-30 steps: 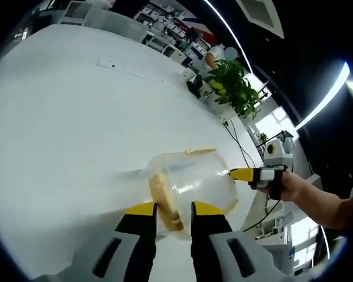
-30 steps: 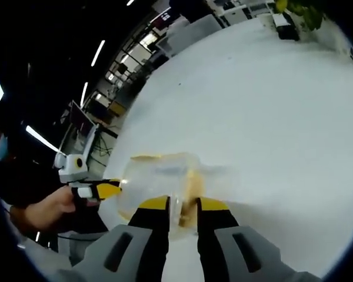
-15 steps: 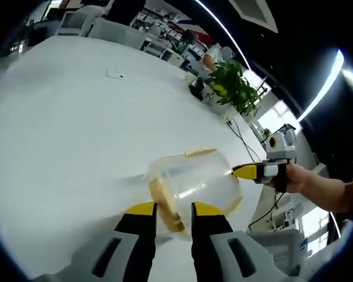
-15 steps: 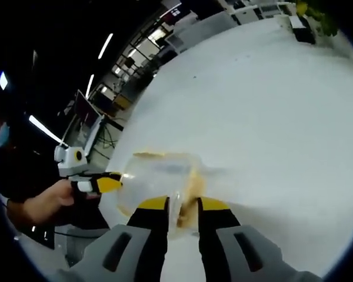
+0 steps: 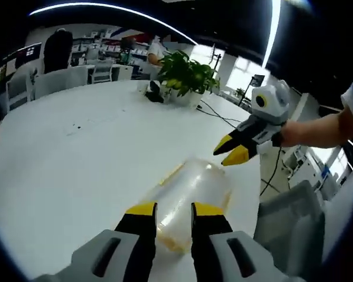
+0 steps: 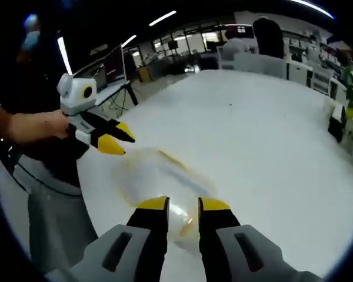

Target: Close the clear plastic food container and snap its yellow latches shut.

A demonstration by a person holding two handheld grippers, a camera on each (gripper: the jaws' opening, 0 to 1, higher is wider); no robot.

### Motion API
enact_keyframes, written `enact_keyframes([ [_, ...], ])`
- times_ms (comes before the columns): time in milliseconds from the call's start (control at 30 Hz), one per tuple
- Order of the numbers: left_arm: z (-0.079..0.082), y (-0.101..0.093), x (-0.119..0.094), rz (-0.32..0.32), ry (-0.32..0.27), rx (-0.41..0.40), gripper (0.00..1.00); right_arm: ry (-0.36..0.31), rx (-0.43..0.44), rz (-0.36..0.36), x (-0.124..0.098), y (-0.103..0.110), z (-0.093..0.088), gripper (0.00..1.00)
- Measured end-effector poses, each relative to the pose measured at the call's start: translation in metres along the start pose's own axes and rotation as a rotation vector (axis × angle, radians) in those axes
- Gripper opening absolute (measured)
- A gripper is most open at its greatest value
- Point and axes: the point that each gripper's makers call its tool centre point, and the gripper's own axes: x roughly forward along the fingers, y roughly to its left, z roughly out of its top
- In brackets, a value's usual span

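The clear plastic container (image 5: 188,191) with a yellow rim rests on the white table (image 5: 76,158); whether its lid is fully seated is unclear. My left gripper (image 5: 173,210) hovers just in front of it, jaws apart with nothing gripped. My right gripper (image 5: 231,149), held by a hand, hangs above the container's far end with its yellow tips spread. In the right gripper view the container (image 6: 159,179) lies beyond my right gripper (image 6: 183,205). There the left gripper (image 6: 116,138) floats above its left side, open.
A potted plant (image 5: 185,73) and a black object (image 5: 156,89) stand at the table's far end, with a cable (image 5: 223,117) trailing off the edge. A grey chair (image 5: 288,208) sits by the near table edge. Chairs and desks (image 6: 253,59) line the room behind.
Both grippers have come off the container's two ends and risen above it, jaws now free. Both views have swung to a lower, more level angle.
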Motion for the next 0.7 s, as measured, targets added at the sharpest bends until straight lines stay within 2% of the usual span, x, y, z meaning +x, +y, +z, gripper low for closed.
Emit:
enact_keyframes([
  [133, 0.000, -0.008, 0.013, -0.046, 0.063, 0.096, 0.15, 0.022, -0.014, 0.019, 0.010, 0.004, -0.002, 0.15],
  [433, 0.007, -0.014, 0.028, -0.086, 0.099, 0.140, 0.15, 0.045, -0.035, 0.049, 0.018, 0.008, -0.002, 0.14],
  [700, 0.006, -0.017, 0.037, -0.105, 0.136, 0.183, 0.15, 0.074, -0.075, 0.070, 0.023, 0.014, -0.006, 0.14],
])
